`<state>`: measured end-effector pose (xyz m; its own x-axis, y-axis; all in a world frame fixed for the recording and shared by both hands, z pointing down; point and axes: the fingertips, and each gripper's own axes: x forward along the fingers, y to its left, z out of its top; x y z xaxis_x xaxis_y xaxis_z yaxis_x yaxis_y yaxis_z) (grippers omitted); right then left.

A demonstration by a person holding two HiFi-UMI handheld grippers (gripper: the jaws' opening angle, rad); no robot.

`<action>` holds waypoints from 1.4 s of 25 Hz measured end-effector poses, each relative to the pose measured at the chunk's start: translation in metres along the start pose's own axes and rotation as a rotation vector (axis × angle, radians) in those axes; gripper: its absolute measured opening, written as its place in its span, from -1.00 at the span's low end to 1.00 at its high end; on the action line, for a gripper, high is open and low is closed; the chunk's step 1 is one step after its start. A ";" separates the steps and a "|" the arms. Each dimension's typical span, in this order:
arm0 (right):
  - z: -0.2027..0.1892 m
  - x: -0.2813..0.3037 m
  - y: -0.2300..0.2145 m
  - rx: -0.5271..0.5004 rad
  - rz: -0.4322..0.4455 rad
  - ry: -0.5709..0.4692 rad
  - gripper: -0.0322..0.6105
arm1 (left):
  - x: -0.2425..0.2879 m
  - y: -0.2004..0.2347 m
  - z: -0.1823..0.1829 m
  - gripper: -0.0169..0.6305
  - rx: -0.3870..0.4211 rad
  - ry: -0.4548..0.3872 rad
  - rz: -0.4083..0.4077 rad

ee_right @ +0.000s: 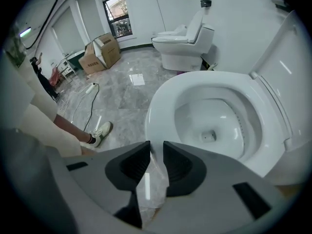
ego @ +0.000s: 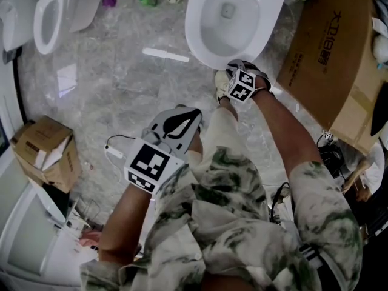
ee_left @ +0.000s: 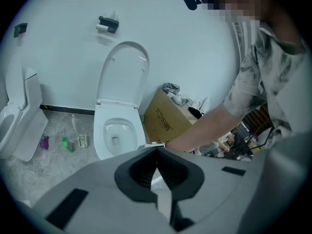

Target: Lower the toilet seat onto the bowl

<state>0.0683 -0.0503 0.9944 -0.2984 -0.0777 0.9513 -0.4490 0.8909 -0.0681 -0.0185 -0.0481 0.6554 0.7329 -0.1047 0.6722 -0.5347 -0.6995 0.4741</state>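
Your right gripper (ego: 240, 66) is down at the front lip of the toilet, pointing steeply at the floor, marker cube facing up at you. In the right gripper view its jaws stand a narrow gap apart (ee_right: 156, 145) with only marble floor showing between them, nothing pinched. The front edge of the toilet seat (ee_right: 163, 99) sits just beyond the tips.

The seat reads as a wide white ring lying flat over the bowl (ee_right: 209, 116), while the lid (ee_right: 292, 57) stands upright behind it. From overhead the ring (ego: 195, 26) frames the bowl all the way round. I can't tell whether it rests fully on the rim.

Your left gripper (ego: 193, 115) hangs lower in the head view, out in front of your knee and well apart from the toilet. In the left gripper view its jaw tips meet in a point (ee_left: 157, 150), closed on nothing. That view looks across the room at the toilet, lid (ee_left: 123, 72) tall against the white wall, with your right arm (ee_left: 204, 128) reaching down toward it.

A cardboard box (ego: 327, 59) sits just beside the toilet on your right. A second toilet (ego: 48, 17) stands off to your left. Your shoe (ee_right: 100, 133) is planted on the floor near the toilet's front.
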 end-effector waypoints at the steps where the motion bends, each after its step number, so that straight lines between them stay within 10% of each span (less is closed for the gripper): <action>1: 0.001 -0.001 0.000 0.003 0.002 -0.004 -0.58 | 0.001 0.001 0.001 -0.88 -0.003 0.001 0.000; 24: -0.001 -0.010 -0.007 0.134 0.121 -0.039 -0.55 | 0.050 -0.014 0.063 -0.88 0.042 0.005 -0.043; 35: -0.016 -0.094 -0.001 0.345 -0.003 -0.123 -0.65 | 0.025 -0.068 0.062 -0.88 0.198 -0.003 -0.135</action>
<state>0.1096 -0.0366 0.9097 -0.3863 -0.1515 0.9099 -0.7016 0.6886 -0.1832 0.0626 -0.0470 0.6045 0.7936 -0.0030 0.6084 -0.3391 -0.8324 0.4382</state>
